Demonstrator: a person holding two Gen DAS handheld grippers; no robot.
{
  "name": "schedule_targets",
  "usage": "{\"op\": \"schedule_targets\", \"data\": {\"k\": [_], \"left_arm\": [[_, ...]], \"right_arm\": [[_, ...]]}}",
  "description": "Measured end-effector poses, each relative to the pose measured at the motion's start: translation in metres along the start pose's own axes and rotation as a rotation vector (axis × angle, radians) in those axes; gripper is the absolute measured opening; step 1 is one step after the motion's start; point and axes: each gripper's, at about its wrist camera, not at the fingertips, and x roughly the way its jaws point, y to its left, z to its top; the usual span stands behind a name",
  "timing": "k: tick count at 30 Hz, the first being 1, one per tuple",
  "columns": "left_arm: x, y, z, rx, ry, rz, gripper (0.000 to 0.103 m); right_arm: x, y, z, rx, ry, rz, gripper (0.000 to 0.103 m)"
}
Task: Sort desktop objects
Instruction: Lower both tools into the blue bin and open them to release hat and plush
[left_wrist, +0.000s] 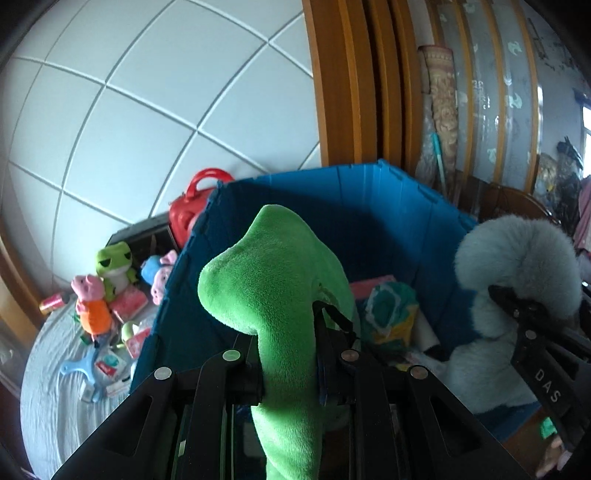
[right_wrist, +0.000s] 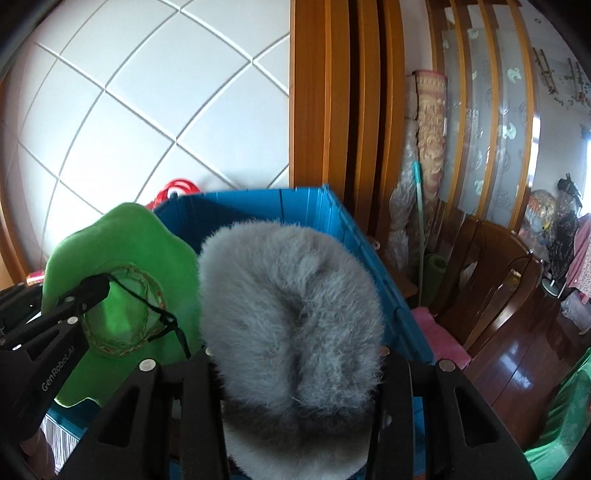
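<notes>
My left gripper (left_wrist: 286, 354) is shut on a green plush toy (left_wrist: 273, 291) and holds it above the open blue bin (left_wrist: 369, 206). My right gripper (right_wrist: 295, 354) is shut on a fluffy grey-blue plush toy (right_wrist: 291, 314), also over the blue bin (right_wrist: 258, 206). In the left wrist view the grey-blue plush (left_wrist: 517, 258) and the right gripper's finger (left_wrist: 517, 310) sit at the right. In the right wrist view the green plush (right_wrist: 122, 258) and the left gripper's finger (right_wrist: 88, 291) sit at the left. The bin holds a teal patterned item (left_wrist: 391, 314) and a pink item (left_wrist: 369, 286).
Left of the bin, a white-covered table (left_wrist: 48, 362) carries a frog plush (left_wrist: 114, 266), pig plushes (left_wrist: 92, 302), a blue plastic piece (left_wrist: 83, 369), small packets and a red case (left_wrist: 192, 210). Wooden chairs (right_wrist: 491, 280) and a wooden door frame (right_wrist: 332, 110) stand to the right.
</notes>
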Motion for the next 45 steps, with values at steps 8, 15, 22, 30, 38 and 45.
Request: {"op": "schedule_targets", "data": {"k": [8,15,22,30,38,45], "left_arm": [[0.02,0.0,-0.007,-0.011,0.013,0.024,0.02],[0.032,-0.002,0.001,-0.002,0.015,0.015,0.032],[0.025,-0.008,0.001,0.03,-0.033,0.011,0.082],[0.025,-0.005,0.002,0.013,-0.031,0.002,0.082],[0.019,-0.005,-0.001,0.003,-0.066,0.024,0.082],[0.0,0.008,-0.015,-0.038,-0.091,0.086,0.083]], "right_arm": [[0.032,-0.006,-0.015,-0.018,0.02,0.032,0.038],[0.059,-0.017,0.001,-0.014,0.013,0.059,0.038],[0.061,-0.018,0.004,0.003,0.012,0.067,0.039],[0.064,-0.016,0.004,0.007,0.031,0.059,0.039],[0.061,-0.024,0.002,0.053,-0.014,0.094,0.039],[0.054,-0.023,0.003,0.052,-0.043,0.089,0.084]]}}
